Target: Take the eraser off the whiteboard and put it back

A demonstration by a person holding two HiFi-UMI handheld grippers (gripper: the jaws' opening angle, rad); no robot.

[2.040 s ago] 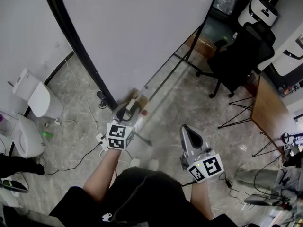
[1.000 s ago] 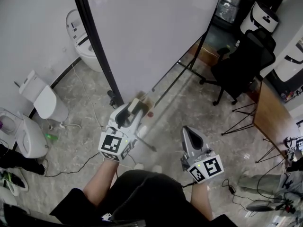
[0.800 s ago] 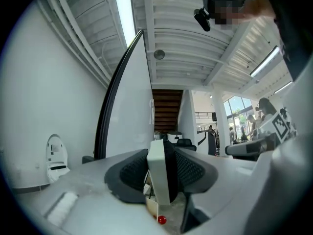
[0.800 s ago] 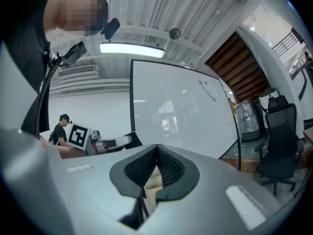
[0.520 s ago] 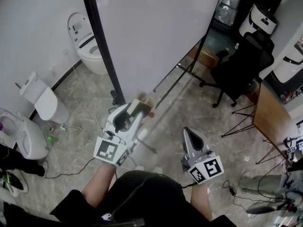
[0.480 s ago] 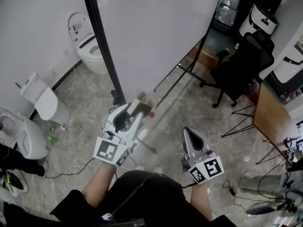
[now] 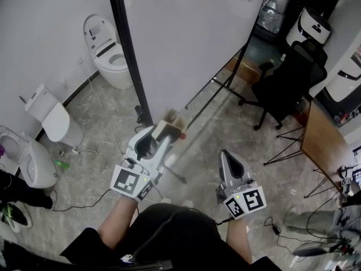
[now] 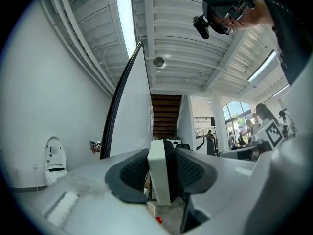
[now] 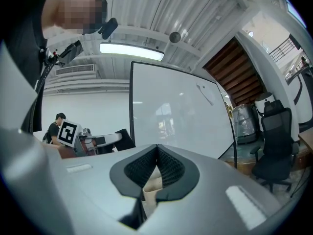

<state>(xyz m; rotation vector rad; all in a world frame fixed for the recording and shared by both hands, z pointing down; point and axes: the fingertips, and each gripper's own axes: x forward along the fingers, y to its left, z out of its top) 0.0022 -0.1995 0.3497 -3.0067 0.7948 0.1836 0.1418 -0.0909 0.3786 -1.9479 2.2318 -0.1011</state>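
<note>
My left gripper (image 7: 164, 131) is shut on the eraser (image 7: 167, 129), a white block with a dark felt side, and holds it just in front of the lower edge of the whiteboard (image 7: 186, 44). In the left gripper view the eraser (image 8: 159, 173) stands upright between the two dark pads, and the whiteboard (image 8: 132, 116) rises edge-on behind it. My right gripper (image 7: 227, 159) hangs lower and to the right, away from the board, with its jaws shut on nothing. The right gripper view looks across its meeting pads (image 9: 168, 168) at the wide whiteboard (image 9: 176, 111).
A toilet (image 7: 107, 49) stands behind the board's black left post (image 7: 128, 49). Two white units (image 7: 51, 120) sit at the left by the wall. A black office chair (image 7: 287, 72) and a wooden table (image 7: 321, 134) are at the right. Cables lie across the floor (image 7: 96, 151).
My left gripper has risen and moved a little forward along the board's lower edge with the eraser still in it. The right gripper has stayed where it was.
</note>
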